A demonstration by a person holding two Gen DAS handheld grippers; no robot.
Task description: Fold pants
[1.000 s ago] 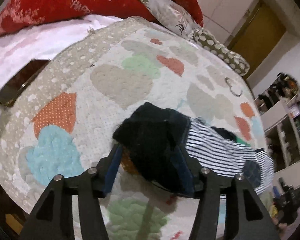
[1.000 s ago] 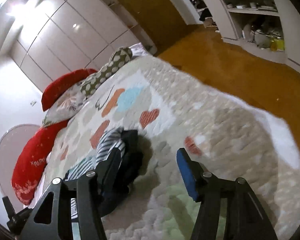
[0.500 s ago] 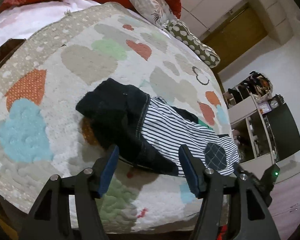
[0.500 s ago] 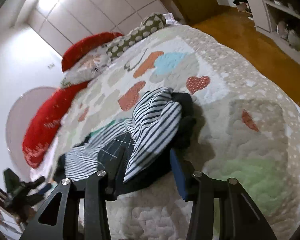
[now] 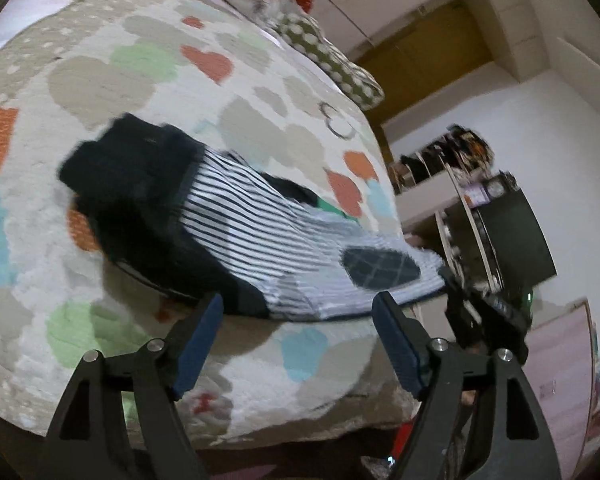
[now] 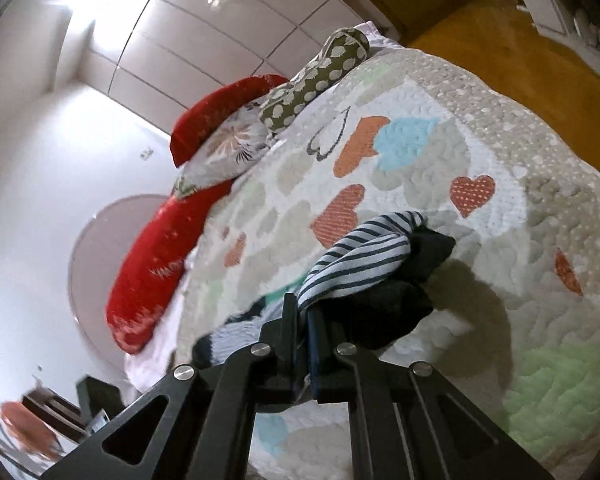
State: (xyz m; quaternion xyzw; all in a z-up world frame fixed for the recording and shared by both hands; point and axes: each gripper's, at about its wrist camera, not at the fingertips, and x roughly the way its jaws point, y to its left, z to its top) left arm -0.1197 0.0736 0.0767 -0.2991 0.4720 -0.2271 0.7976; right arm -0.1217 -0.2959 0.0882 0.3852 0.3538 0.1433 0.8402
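The pants (image 5: 256,236) are striped white and navy with a dark waistband part and a dark checked knee patch (image 5: 380,268). They lie in a bunch across the heart-patterned quilt (image 5: 112,84). My left gripper (image 5: 298,312) is open and empty, just short of the near edge of the pants. My right gripper (image 6: 302,316) is shut on the striped cloth of the pants (image 6: 364,256) and lifts that end off the quilt (image 6: 500,160). It also shows at the right in the left wrist view (image 5: 450,280), at the patch end.
Red pillows (image 6: 160,256), a floral pillow (image 6: 228,148) and a green dotted pillow (image 6: 320,76) lie along the head of the bed. Shelves with clutter (image 5: 480,208) stand beyond the bed's foot. An orange wooden floor (image 6: 512,40) runs beside the bed.
My left gripper let go of the dark end of the pants and pulled back. My right gripper moved in from open and closed on the striped end, raising it.
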